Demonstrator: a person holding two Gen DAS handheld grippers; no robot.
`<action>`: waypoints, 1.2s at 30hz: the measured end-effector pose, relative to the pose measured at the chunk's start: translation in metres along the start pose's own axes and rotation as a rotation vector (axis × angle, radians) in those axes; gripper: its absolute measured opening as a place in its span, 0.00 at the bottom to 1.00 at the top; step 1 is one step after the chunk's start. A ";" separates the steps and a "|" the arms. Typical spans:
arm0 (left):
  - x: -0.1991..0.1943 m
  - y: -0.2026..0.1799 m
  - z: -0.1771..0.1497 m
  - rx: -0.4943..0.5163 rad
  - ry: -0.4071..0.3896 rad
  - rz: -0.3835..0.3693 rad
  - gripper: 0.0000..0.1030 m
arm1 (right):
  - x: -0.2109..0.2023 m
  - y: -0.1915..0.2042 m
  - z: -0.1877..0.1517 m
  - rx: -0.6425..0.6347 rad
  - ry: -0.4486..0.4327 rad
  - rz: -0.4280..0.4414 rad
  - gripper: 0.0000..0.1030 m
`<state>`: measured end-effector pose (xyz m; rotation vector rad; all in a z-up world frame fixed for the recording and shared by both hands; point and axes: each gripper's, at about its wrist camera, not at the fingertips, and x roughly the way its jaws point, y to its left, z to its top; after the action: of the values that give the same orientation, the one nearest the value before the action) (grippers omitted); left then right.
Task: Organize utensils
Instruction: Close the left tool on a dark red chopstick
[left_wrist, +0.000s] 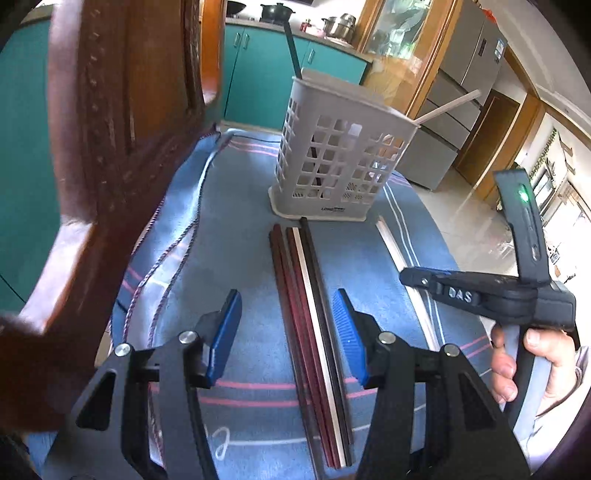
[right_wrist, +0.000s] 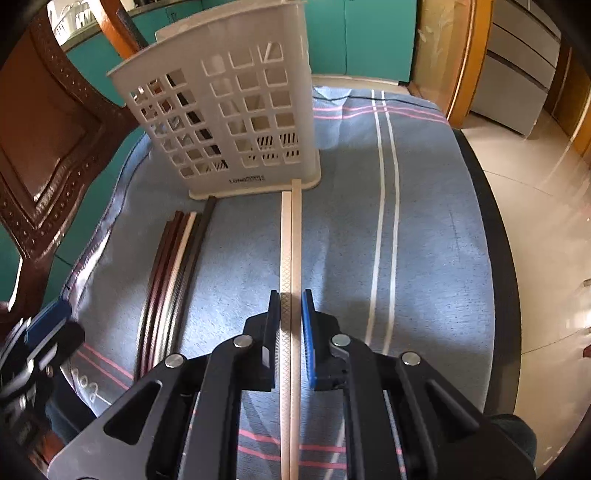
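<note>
A grey lattice utensil holder stands on the blue cloth, with a black chopstick and a cream one sticking out. It also shows in the right wrist view. A bundle of dark red, white and black chopsticks lies in front of it, between the fingers of my open left gripper. My right gripper is closed around a pair of cream chopsticks lying on the cloth. The bundle lies to their left.
A blue striped cloth covers the dark table. A brown wooden chair back stands close on the left. The right gripper's body and the hand holding it are at the right. The table edge drops to a tiled floor.
</note>
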<state>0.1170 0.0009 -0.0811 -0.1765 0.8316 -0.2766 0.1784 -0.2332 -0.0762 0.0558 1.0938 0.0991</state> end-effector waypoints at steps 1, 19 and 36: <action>0.004 0.000 0.003 0.003 0.009 0.005 0.51 | 0.007 0.005 0.002 0.007 0.010 -0.004 0.12; 0.076 -0.016 0.010 0.078 0.168 0.136 0.22 | 0.025 -0.008 0.008 -0.018 0.019 0.026 0.20; 0.103 -0.014 0.033 0.079 0.219 0.257 0.30 | 0.037 -0.005 0.021 -0.068 0.036 -0.085 0.30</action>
<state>0.2053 -0.0431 -0.1277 0.0365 1.0479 -0.0868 0.2141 -0.2338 -0.1001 -0.0537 1.1260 0.0616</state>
